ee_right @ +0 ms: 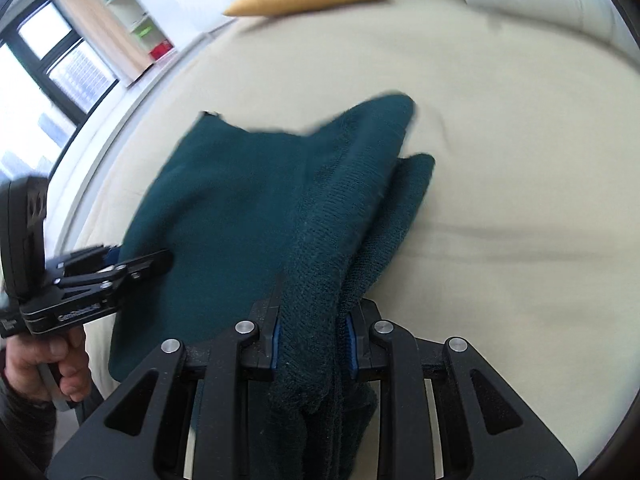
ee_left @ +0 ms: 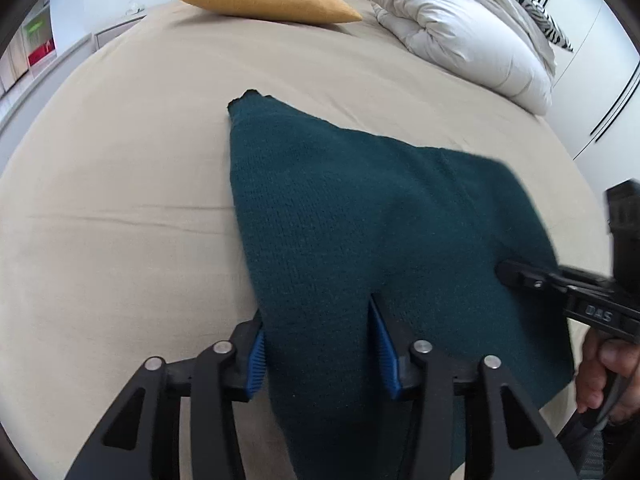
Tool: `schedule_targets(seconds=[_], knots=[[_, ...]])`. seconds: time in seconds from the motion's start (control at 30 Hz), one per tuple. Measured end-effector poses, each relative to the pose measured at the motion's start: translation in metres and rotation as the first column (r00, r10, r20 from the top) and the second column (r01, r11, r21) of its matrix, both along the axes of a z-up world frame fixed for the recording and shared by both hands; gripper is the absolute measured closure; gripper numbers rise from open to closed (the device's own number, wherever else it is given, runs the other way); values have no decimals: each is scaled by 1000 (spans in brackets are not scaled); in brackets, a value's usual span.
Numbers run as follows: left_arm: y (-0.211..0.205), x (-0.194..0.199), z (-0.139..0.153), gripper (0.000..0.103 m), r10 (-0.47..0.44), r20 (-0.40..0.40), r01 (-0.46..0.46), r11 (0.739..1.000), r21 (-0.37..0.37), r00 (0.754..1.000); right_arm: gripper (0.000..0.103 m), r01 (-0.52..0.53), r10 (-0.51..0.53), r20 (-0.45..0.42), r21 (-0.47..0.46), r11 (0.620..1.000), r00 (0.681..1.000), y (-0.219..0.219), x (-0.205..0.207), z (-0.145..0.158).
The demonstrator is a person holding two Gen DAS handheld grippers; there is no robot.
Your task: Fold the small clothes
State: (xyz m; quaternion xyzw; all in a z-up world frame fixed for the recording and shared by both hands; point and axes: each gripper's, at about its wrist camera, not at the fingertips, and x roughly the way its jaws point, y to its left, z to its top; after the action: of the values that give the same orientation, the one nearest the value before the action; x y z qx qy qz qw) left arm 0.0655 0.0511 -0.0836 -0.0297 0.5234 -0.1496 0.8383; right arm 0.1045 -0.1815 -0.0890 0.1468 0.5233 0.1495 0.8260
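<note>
Sweater (ee_left: 360,220) runs forward from both grippers across the bed (ee_left: 120,200); we hold its near edge, left gripper (ee_left: 320,344) pinching one part, right gripper (ee_right: 312,336) clamping bunched knit alongside, neither nearer.

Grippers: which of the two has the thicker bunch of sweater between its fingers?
The right gripper: its fingers squeeze several bunched layers of the teal sweater. The left gripper straddles only a flatter edge.
</note>
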Motion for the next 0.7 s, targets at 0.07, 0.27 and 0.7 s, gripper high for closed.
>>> schedule_targets(seconds=[0.07, 0.27, 0.7], knots=[[0, -3, -1, 49, -11, 17, 11, 1000, 7, 1000, 79, 37, -33, -38, 108, 993, 999, -16, 5, -22], [12, 2, -10, 30, 20, 19, -20, 1000, -16, 1000, 71, 45, -38, -32, 266, 963, 999, -37, 3, -42], [18, -67, 41, 36, 147, 210, -153, 988, 13, 967, 53, 141, -170, 79, 286, 948, 982, -68, -90, 24]])
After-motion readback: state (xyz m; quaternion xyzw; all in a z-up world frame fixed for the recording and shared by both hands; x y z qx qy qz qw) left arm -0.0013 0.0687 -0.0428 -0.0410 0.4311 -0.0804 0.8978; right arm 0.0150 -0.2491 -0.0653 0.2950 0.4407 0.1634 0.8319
